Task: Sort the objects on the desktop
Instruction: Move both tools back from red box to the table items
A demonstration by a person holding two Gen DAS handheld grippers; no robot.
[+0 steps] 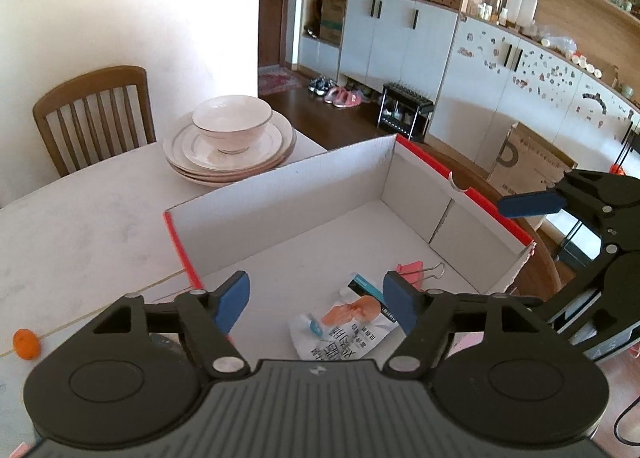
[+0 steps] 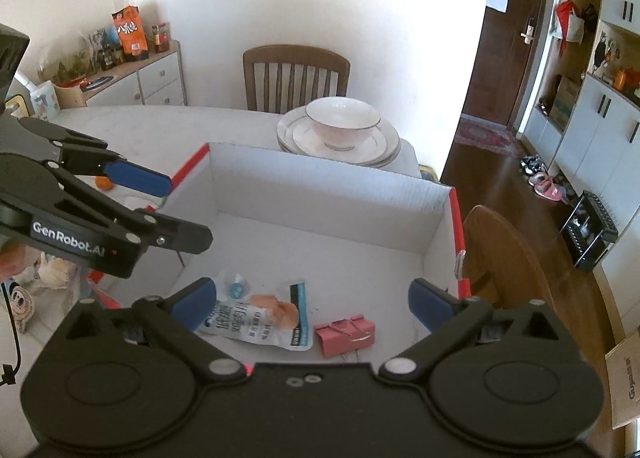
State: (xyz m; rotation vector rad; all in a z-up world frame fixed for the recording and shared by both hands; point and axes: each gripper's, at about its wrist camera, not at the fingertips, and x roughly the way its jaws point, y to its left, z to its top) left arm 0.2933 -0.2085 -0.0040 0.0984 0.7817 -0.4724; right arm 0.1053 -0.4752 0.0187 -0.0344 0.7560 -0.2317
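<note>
You are looking down into an open cardboard box [image 2: 332, 194], white inside with red outer edges, sitting on the table. A white snack packet [image 2: 260, 316] with an orange picture and a dark teal end strip is lying flat and crumpled on the box floor. A pink binder clip [image 2: 345, 334] with wire handles is resting just beside the packet's teal end.

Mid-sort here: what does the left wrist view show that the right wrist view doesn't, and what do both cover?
Only the left wrist view shows the long wall of sticker-dotted cabinets. Only the right wrist view shows the sideboard carrying an orange carton, and a second chair beside the box. Both show the open box holding a snack packet and pink binder clip, the bowl on stacked plates, and the small orange.
</note>
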